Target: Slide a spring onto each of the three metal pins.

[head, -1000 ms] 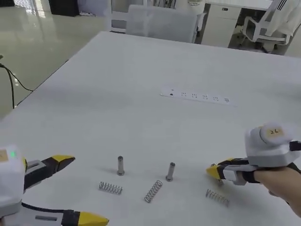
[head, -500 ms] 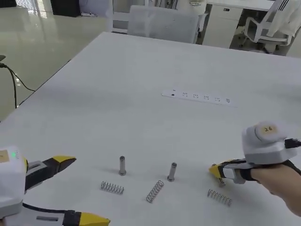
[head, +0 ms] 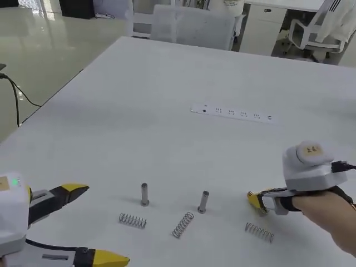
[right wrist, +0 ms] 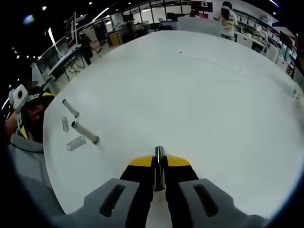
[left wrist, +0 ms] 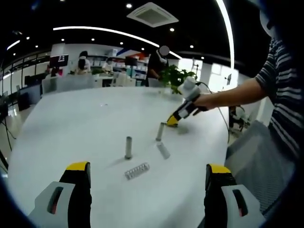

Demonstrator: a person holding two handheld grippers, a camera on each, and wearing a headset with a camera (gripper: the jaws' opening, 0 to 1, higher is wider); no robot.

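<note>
Near right on the white table (head: 167, 83), your right gripper (head: 256, 201) clamps a grey metal pin (right wrist: 159, 156); your left gripper (head: 103, 223) gapes wide.

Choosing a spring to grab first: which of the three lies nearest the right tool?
The rightmost spring, just beside the right tool; the middle spring and left spring lie farther off.

An open-plan office: a wide white desk (head: 167, 83) carries a power strip (head: 231, 113), and swivel chairs (head: 320, 25) stand behind it on a glossy floor (head: 39, 39). The left gripper view shows a ceiling air vent (left wrist: 152, 14), strip lights (left wrist: 95, 29), a potted plant (left wrist: 176, 76) and people (left wrist: 83, 59) at distant workstations.
</note>
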